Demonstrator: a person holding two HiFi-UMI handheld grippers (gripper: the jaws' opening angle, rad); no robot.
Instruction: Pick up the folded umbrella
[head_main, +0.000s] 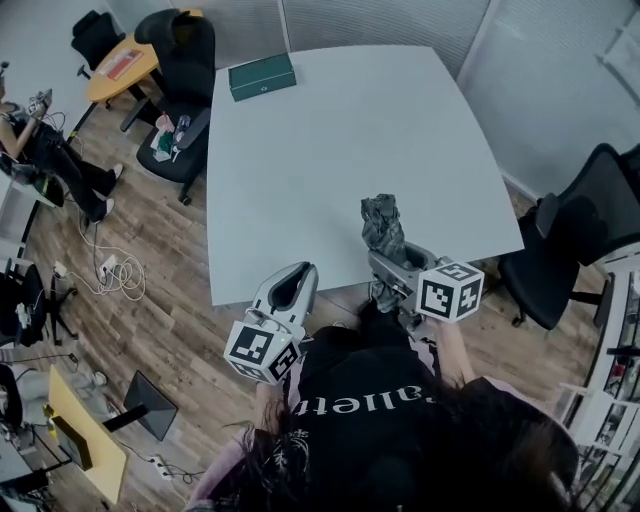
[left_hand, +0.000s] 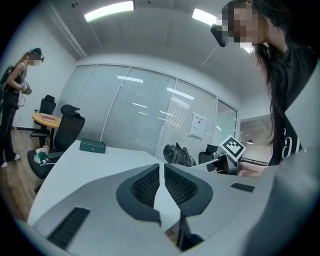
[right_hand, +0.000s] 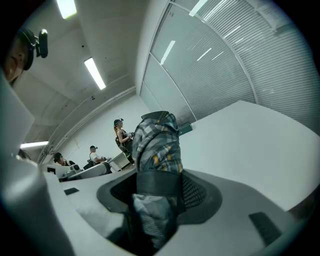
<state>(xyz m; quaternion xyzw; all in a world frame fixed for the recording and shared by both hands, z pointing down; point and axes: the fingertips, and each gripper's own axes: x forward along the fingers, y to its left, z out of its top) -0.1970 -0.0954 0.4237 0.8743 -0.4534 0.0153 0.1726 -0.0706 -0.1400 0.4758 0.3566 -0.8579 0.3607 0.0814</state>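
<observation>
Nearest the person's dark shirt (head_main: 370, 420), the left gripper (head_main: 297, 272) hangs just off the near edge of the white table (head_main: 350, 130), over the wooden floor (head_main: 170, 330); its marker cube (head_main: 262, 350) sits closest to the body; in the left gripper view its jaws stand drawn together with only a thin sliver between the pads, the tips seemingly meeting, and nothing caught in them. Beside it, the right gripper (head_main: 392, 262) is clamped on the folded umbrella (head_main: 381, 222), a grey plaid bundle with yellow flecks; its dark strap (right_hand: 159, 182) lies right between the pads, and the rest juts out past the jaws over the table's near edge; from above it is hard to say whether its far end clears the table top. Farther along, the table is bare up to a dark green box (head_main: 262, 76) at the far edge; beyond stand a black office chair (head_main: 185, 60) and a round wooden table (head_main: 120, 68).
</observation>
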